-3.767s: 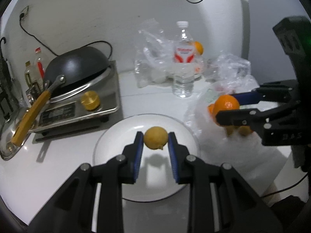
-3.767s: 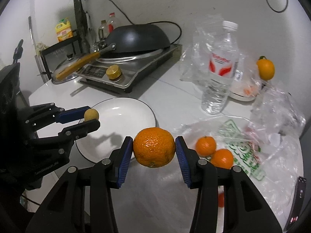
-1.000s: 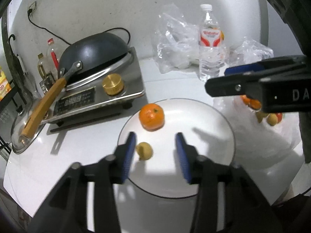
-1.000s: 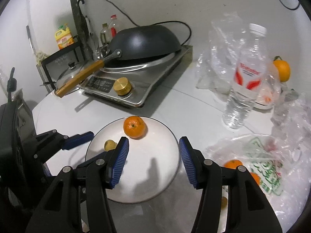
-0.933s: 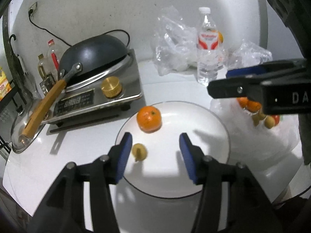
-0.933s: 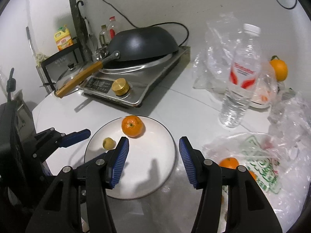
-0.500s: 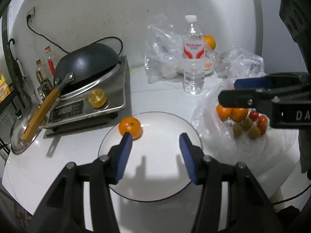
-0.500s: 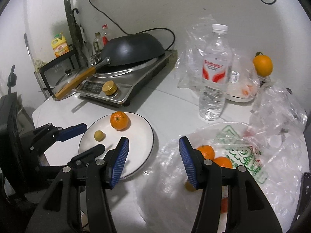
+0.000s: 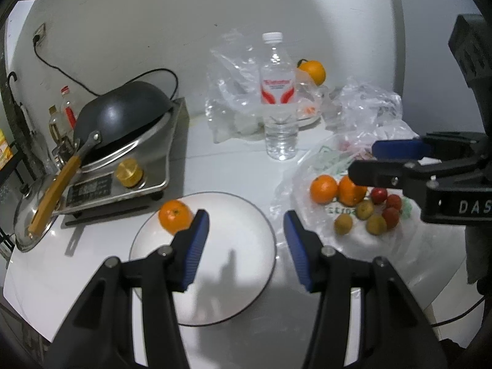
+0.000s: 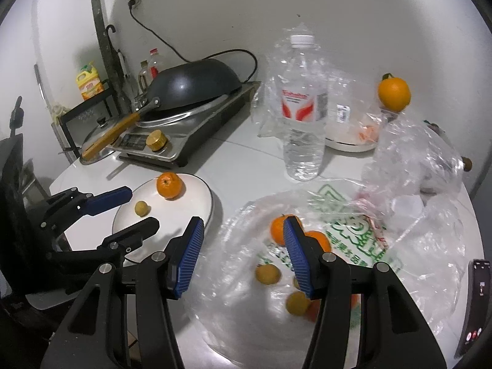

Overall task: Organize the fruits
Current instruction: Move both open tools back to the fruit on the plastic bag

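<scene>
A white plate (image 9: 240, 264) holds an orange (image 9: 174, 216) at its far left rim. In the right wrist view the same orange (image 10: 169, 185) lies on the plate (image 10: 196, 203) with a small yellow fruit (image 10: 141, 208) beside it; the left wrist view hides that fruit behind a finger. My left gripper (image 9: 246, 218) hovers open above the plate, empty. My right gripper (image 10: 243, 224) is open and empty over the edge of a clear plastic bag (image 10: 353, 230). On the bag lie two oranges (image 10: 278, 229) and several small yellow and red fruits (image 9: 373, 218).
A water bottle (image 10: 303, 117) stands behind the bag. An induction cooker with an upturned wok (image 9: 123, 123) fills the back left. Crumpled bags and another orange (image 10: 394, 93) are at the back right. A phone (image 10: 473, 304) lies near the right table edge.
Earlier the left gripper held the small yellow fruit and the right held the orange; both fruits now lie on the plate. Both grippers have since drifted from the plate toward the bag.
</scene>
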Demonstrator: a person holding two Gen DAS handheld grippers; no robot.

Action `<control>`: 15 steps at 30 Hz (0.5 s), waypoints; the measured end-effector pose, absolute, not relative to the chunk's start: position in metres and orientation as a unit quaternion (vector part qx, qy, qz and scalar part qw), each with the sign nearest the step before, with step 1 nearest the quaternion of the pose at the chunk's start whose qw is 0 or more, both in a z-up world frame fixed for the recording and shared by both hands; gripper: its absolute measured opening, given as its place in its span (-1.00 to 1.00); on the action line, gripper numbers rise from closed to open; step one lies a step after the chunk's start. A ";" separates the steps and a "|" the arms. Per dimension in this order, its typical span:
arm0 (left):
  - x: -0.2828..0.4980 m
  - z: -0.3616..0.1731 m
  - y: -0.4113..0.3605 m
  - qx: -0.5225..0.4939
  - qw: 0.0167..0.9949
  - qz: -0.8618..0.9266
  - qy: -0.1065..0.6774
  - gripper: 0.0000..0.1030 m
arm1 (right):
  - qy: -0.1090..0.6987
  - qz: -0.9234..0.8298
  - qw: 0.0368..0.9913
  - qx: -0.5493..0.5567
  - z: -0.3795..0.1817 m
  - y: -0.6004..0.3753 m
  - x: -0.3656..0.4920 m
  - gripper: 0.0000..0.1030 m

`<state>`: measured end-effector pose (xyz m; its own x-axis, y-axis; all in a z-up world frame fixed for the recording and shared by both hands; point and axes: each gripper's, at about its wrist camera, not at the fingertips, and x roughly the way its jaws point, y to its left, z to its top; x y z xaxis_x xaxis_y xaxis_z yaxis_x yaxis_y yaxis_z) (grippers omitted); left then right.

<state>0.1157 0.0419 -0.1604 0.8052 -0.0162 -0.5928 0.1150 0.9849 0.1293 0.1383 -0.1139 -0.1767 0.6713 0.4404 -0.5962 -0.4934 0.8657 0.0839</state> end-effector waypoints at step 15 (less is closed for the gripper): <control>0.128 -0.161 -0.004 0.102 0.942 -0.057 0.315 0.01 | 0.319 0.241 0.916 -0.021 -0.189 -0.162 0.146 0.10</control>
